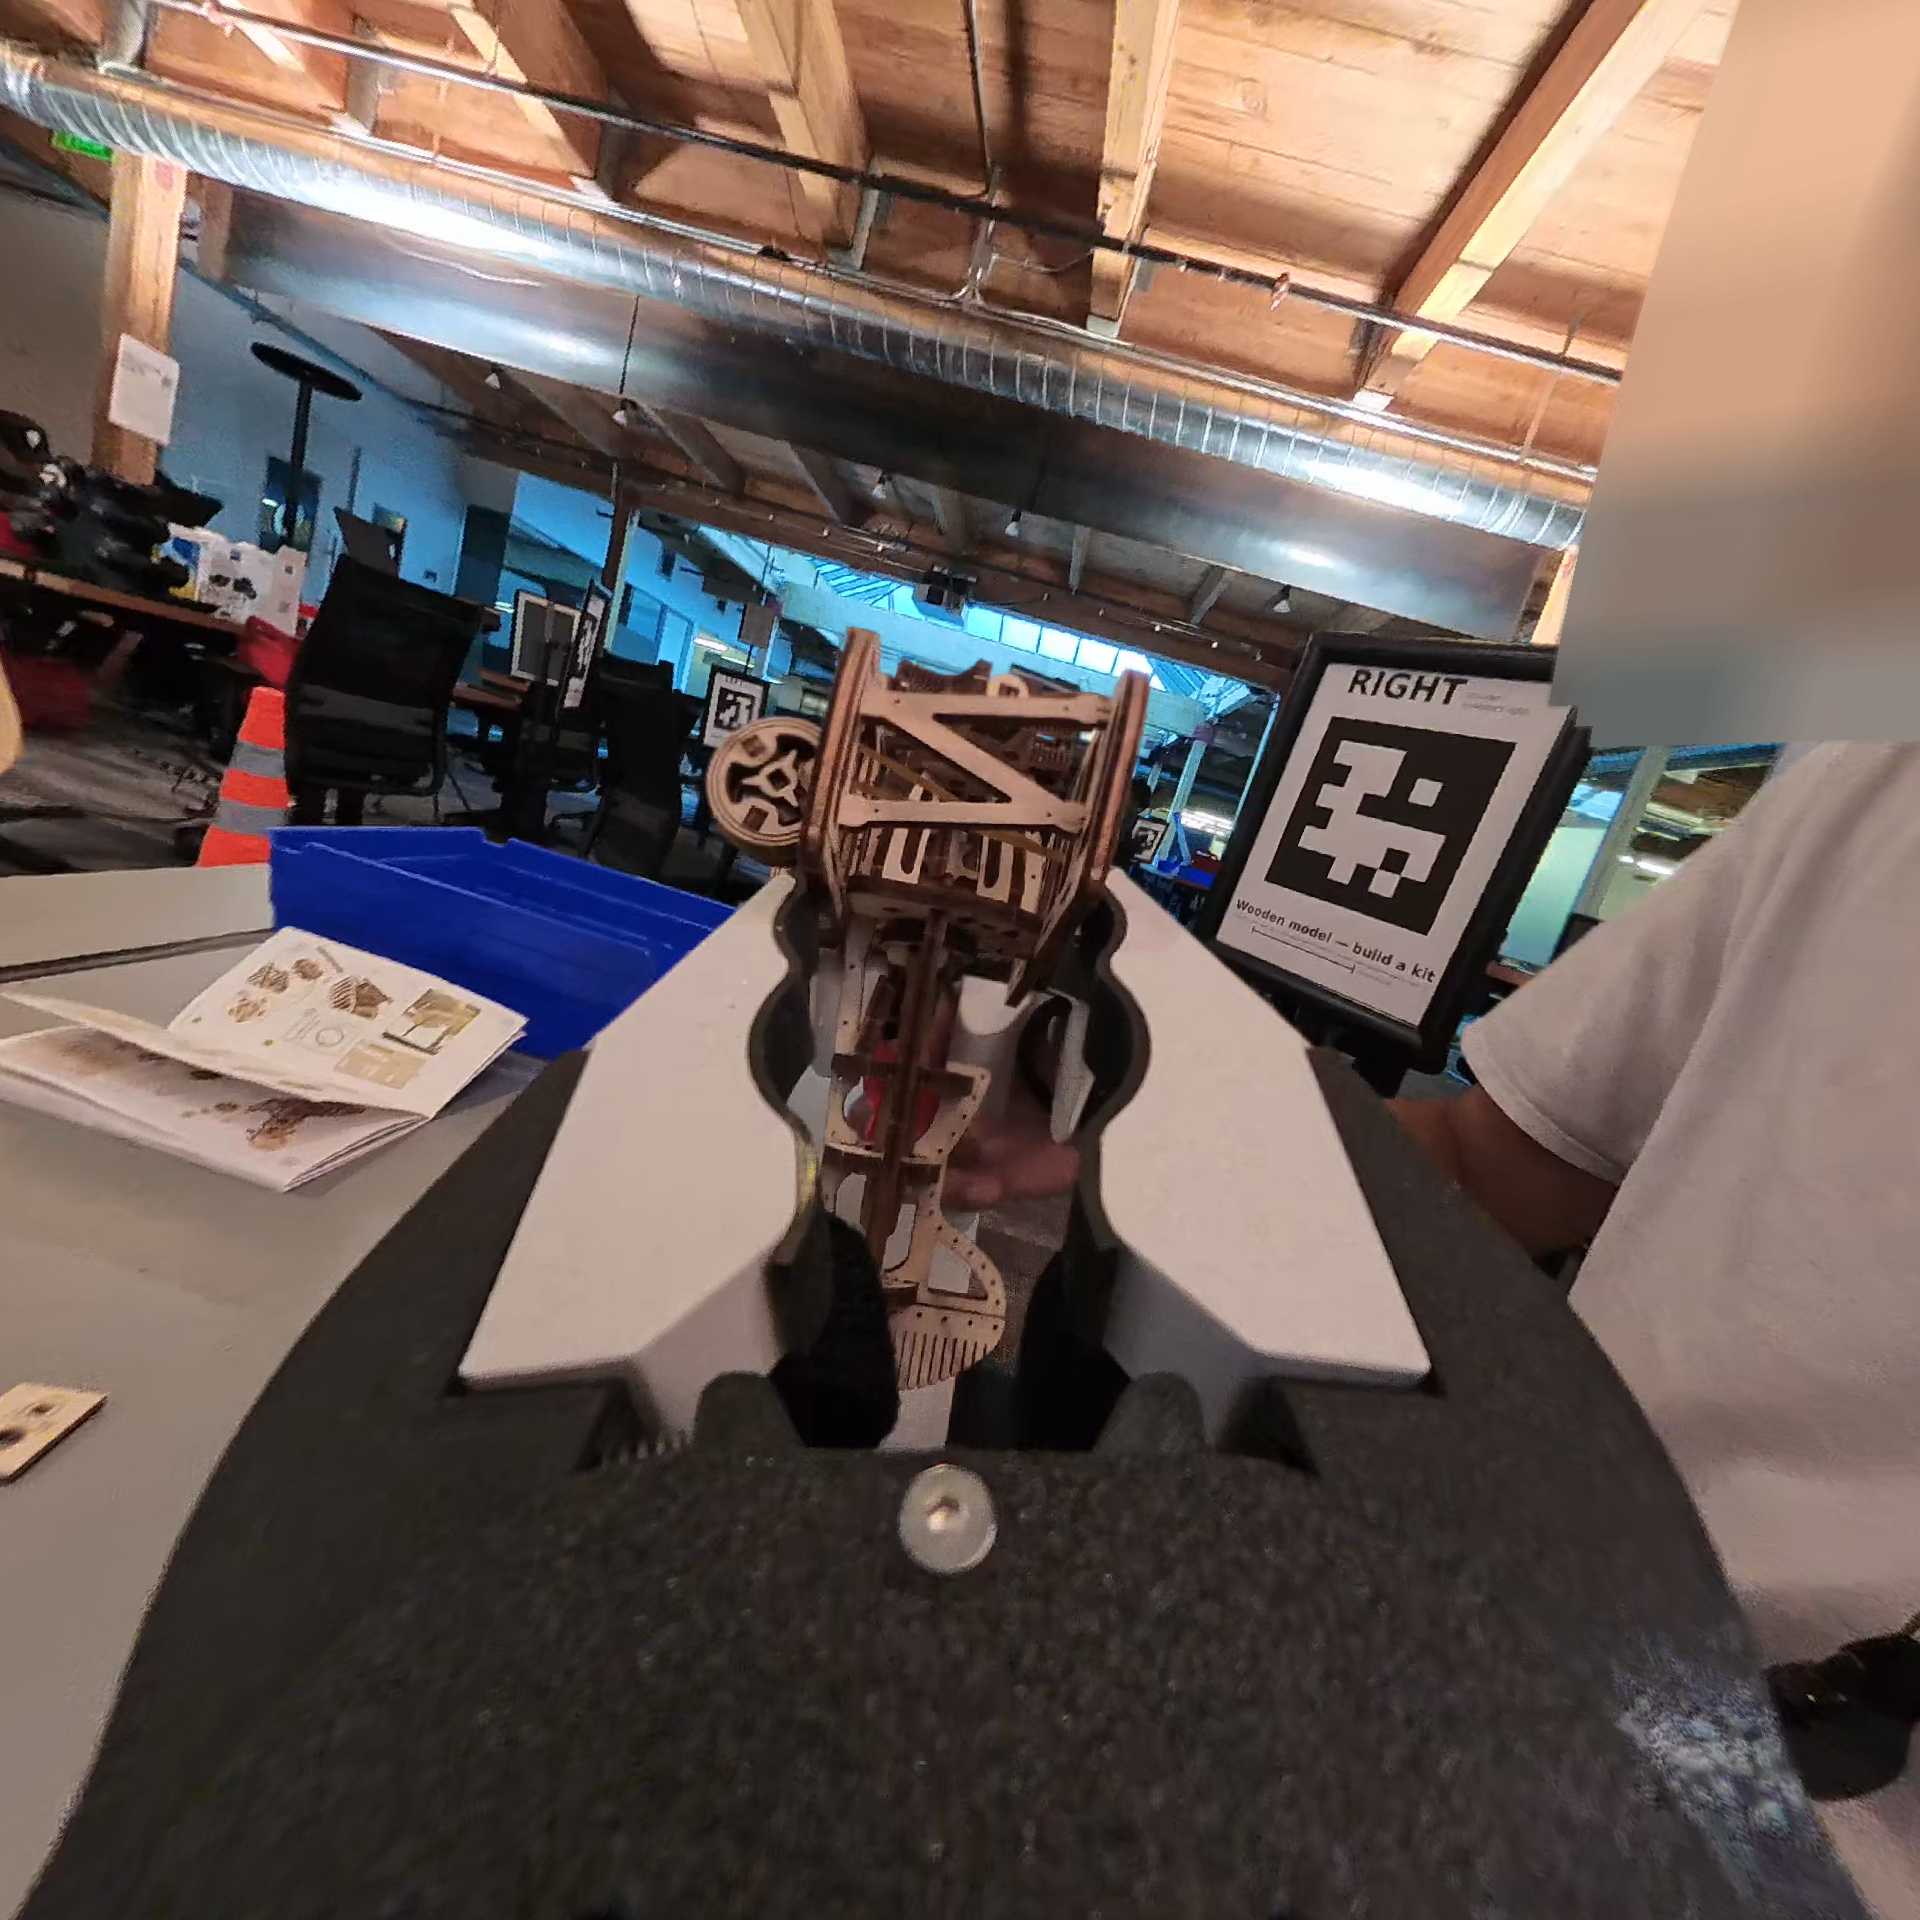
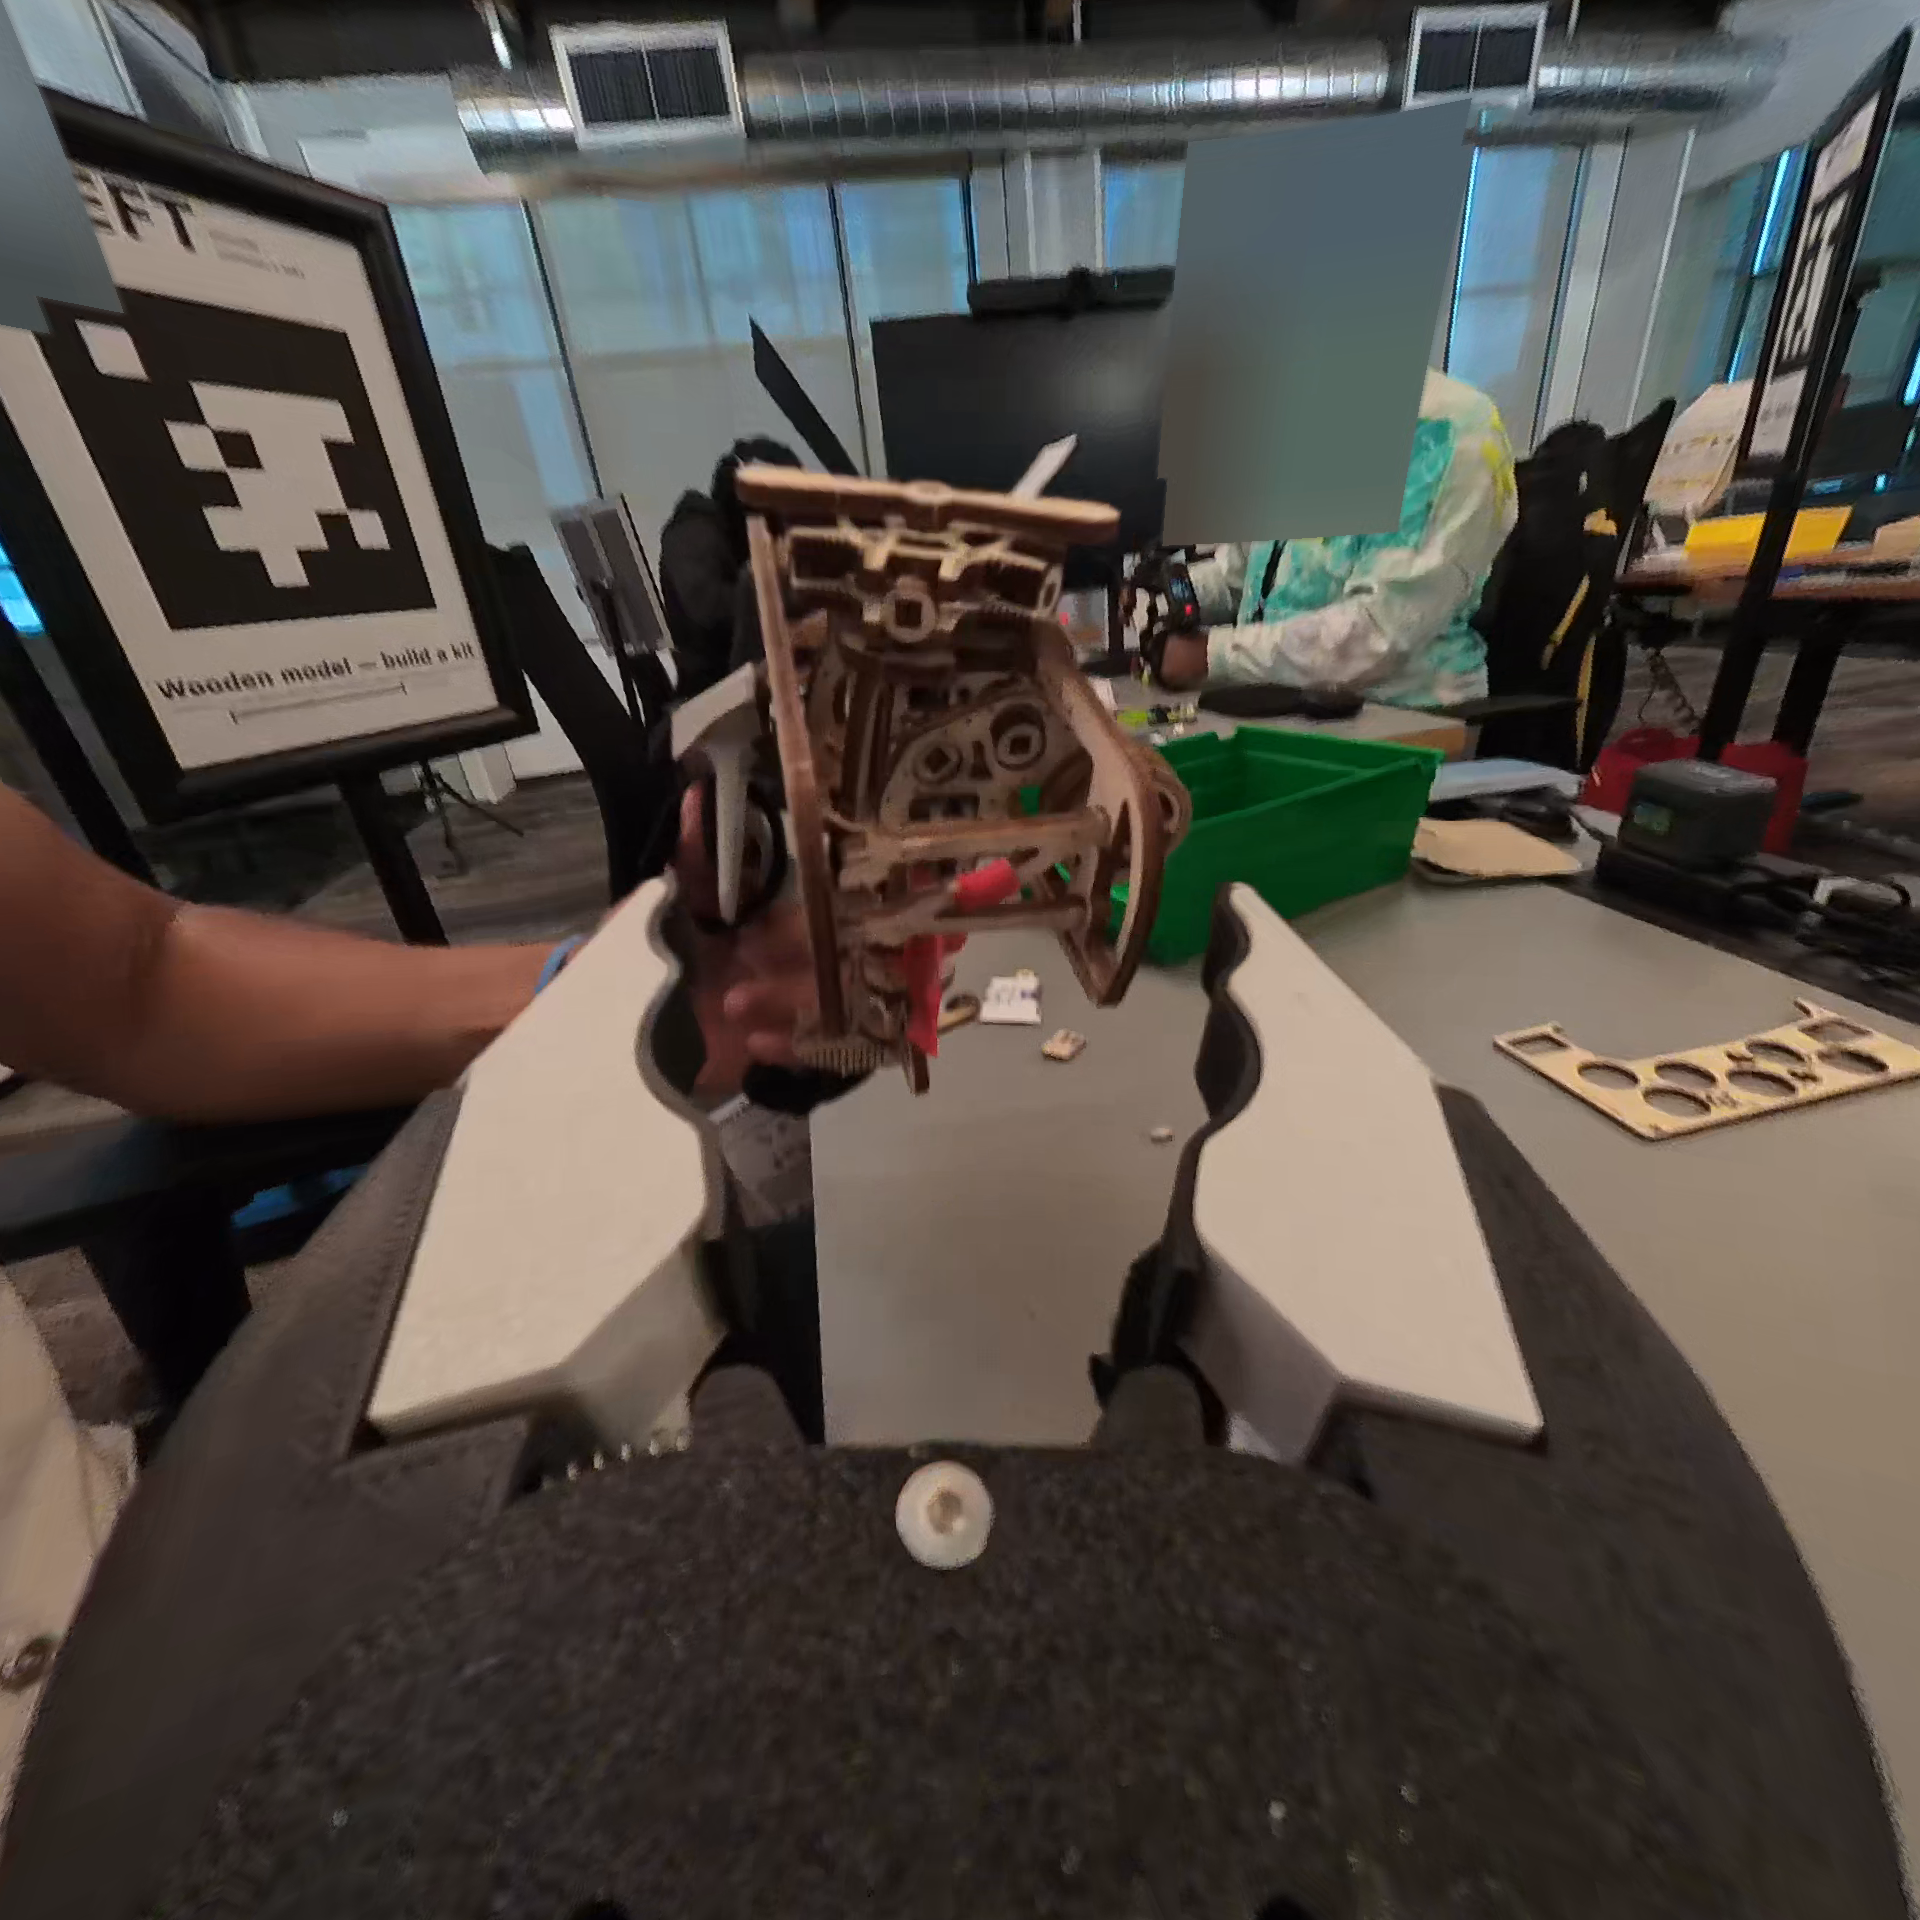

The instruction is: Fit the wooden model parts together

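Above counter (image 2: 997, 1195), your left claw (image 1: 940, 904) clamps wooden model (image 1: 956, 831) by its narrow lower frame, held upright in air. Your right claw (image 2: 940, 935) gapes wide, empty, just short of model (image 2: 925, 748). Cut-out sheet (image 2: 1704, 1070) and small loose bits lie on counter. Step, likely: steadying model between fittings. Next: fetch loose part, align with slot, press gently; frame looks fragile.
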`<state>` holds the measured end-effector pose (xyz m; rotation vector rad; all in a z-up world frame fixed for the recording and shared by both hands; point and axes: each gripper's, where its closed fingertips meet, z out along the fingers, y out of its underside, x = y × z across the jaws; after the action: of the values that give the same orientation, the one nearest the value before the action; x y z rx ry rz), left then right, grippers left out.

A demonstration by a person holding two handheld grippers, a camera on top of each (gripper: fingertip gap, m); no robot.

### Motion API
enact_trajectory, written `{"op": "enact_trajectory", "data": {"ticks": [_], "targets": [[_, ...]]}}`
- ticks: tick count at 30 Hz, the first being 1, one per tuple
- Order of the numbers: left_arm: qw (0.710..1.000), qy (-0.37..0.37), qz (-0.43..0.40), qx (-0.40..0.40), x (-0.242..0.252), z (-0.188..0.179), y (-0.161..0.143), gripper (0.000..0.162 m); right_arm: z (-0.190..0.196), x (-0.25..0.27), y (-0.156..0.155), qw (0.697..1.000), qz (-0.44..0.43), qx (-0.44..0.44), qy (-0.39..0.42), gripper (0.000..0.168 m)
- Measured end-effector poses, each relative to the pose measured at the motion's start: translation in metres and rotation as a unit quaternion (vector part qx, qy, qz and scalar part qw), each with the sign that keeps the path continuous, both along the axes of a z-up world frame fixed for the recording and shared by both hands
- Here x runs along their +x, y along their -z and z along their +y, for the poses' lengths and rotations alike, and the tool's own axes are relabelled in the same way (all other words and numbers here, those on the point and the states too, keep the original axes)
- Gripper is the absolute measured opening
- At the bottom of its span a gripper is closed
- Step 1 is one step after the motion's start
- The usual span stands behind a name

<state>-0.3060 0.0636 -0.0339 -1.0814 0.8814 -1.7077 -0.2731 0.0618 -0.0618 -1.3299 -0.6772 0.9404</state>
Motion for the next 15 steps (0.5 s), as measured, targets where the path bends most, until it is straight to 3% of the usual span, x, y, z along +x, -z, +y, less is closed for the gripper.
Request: {"op": "enact_trajectory", "data": {"ticks": [4,6,9,12,15], "targets": [[1.0,0.012,-0.023,0.009,0.005,-0.01,-0.004,0.047,-0.006,0.007,-0.017,0.997,0.051,0.049,0.012,0.069],[1.0,0.011,-0.015,0.007,0.008,-0.011,-0.002,0.048,-0.006,0.011,-0.015,0.997,0.043,0.056,0.011,0.068],[1.0,-0.005,0.004,0.017,0.012,-0.009,0.004,0.048,-0.002,0.014,-0.006,0.999,0.028,0.02,-0.019,0.066],[0.999,-0.001,0.038,-0.011,0.016,-0.004,0.015,0.064,0.009,0.022,0.004,0.997,0.028,-0.051,-0.05,0.064],[0.996,-0.011,0.084,-0.024,0.018,0.005,0.034,0.067,0.02,0.032,0.019,0.987,0.02,-0.121,-0.1,0.064]]}}
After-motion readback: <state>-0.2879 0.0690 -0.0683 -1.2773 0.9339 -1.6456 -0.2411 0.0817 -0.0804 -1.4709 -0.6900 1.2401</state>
